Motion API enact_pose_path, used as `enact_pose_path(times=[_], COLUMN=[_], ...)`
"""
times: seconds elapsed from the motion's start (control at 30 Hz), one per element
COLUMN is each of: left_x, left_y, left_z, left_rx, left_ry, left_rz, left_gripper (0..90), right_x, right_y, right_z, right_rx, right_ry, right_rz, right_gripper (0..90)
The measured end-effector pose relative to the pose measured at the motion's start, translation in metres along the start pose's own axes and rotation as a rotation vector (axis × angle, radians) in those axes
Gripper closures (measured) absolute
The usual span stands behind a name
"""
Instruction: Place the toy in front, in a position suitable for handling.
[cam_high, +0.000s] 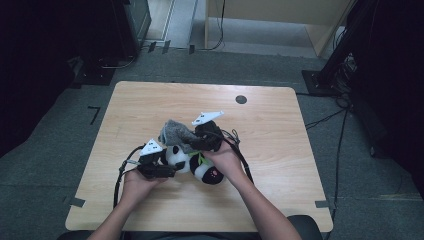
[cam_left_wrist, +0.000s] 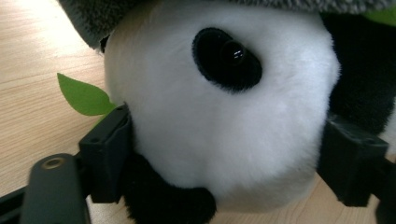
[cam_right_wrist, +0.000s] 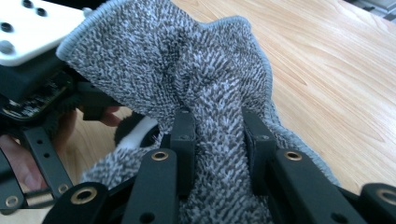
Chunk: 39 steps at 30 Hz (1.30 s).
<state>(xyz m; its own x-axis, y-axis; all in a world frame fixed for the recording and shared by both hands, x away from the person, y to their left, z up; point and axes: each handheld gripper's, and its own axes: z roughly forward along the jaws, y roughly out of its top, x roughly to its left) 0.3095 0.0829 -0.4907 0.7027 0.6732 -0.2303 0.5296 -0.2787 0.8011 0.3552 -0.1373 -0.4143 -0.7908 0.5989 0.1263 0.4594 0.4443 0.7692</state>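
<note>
A black and white panda plush (cam_high: 200, 166) lies on the wooden table (cam_high: 150, 100) in front of the person. My left gripper (cam_high: 167, 164) is closed on its white head (cam_left_wrist: 224, 116), one jaw pressing each side; a green felt leaf (cam_left_wrist: 84, 95) sticks out beside the left jaw. A grey knitted cloth (cam_high: 175, 132) hangs bunched above the panda. My right gripper (cam_high: 199, 141) is shut on a fold of that cloth (cam_right_wrist: 187, 70), the two pads (cam_right_wrist: 183, 135) pinching it. Part of the panda is hidden under the cloth.
A small dark round hole (cam_high: 241, 99) sits near the table's far edge. Black cables trail from both grippers over the near side of the table. Black stands and cables (cam_high: 340, 65) occupy the floor at the right, dark equipment at the far left.
</note>
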Motion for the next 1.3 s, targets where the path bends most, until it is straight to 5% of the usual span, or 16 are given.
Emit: enact_pose_path(times=[0.6,0.87,0.97,1.13,1.3], left_x=[0.001,0.002,0.002,0.003,0.003], left_y=[0.002,0.001,0.001,0.002,0.004], left_z=[0.000,0.000,0.000,0.000,0.000], left_rx=[0.011,0.009,0.012,0.017,0.022], left_ry=[-0.005,-0.012,-0.018,-0.022,-0.017], left_rz=[-0.036,-0.031,-0.030,-0.039,-0.042], left_gripper=[18.2,18.0,18.0,17.1,16.2], right_x=[-0.033,-0.063,-0.075,-0.082,-0.075], right_y=[-0.013,-0.022,-0.027,-0.026,-0.024], right_z=[-0.014,-0.034,-0.044,-0.076,-0.099], right_rx=[0.080,0.073,0.052,-0.074,-0.137], right_ry=[-0.189,-0.258,-0.268,-0.247,-0.235], right_rz=[-0.008,0.090,0.138,0.196,0.192], right_gripper=[72.0,72.4,72.8,72.7,72.1])
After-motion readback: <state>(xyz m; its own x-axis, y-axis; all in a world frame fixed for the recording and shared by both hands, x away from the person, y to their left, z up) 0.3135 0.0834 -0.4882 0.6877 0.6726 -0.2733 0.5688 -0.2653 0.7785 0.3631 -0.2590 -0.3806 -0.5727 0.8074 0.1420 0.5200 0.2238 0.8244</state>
